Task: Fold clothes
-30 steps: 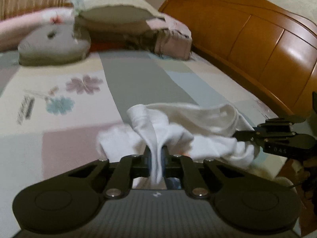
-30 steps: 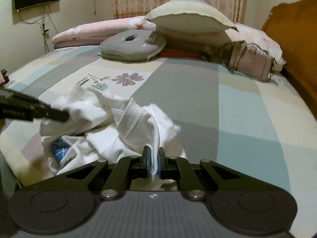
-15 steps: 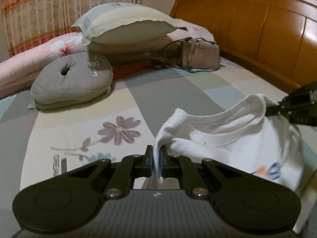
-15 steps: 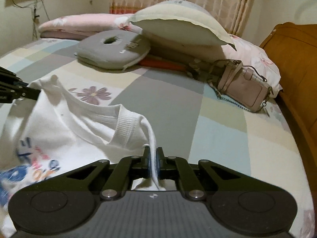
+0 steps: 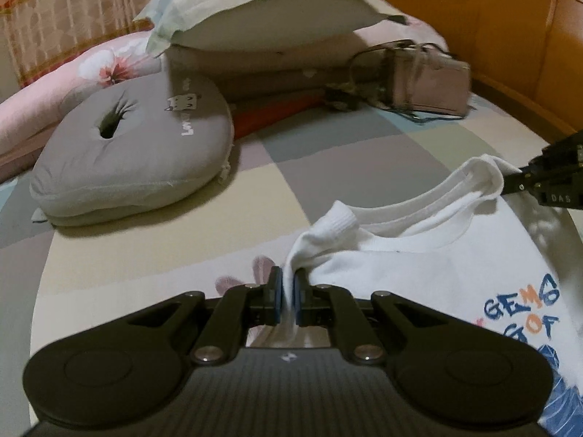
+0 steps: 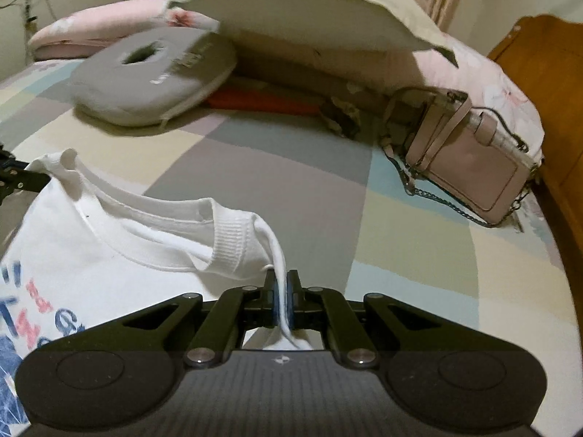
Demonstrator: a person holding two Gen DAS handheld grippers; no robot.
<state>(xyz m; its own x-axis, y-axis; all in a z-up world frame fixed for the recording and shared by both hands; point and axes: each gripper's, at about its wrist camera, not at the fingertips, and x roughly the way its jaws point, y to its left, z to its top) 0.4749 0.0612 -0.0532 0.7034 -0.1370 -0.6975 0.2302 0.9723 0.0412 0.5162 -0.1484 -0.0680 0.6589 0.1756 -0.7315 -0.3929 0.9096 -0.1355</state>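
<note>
A white T-shirt (image 5: 448, 269) with a ribbed collar and blue and orange lettering is stretched between both grippers above the bed. My left gripper (image 5: 287, 291) is shut on one shoulder of the shirt, beside the collar. My right gripper (image 6: 281, 291) is shut on the other shoulder of the T-shirt (image 6: 109, 255). The right gripper (image 5: 510, 184) also shows at the right edge of the left wrist view, pinching the fabric. At the left edge of the right wrist view, the left gripper (image 6: 34, 178) holds its end. The shirt's lower part hangs out of sight.
A patchwork bedsheet (image 6: 419, 255) covers the bed. Ahead lie a grey ring cushion (image 5: 135, 145), a large pale pillow (image 5: 269, 11) on pink floral bedding (image 6: 94, 25), and a pink handbag (image 6: 470, 178) with a chain. A wooden headboard (image 5: 510, 43) stands on the right.
Both grippers have carried the shirt across the bed toward the pillows. The crumpled heap has been pulled out into a spread shirt with its collar and print showing.
</note>
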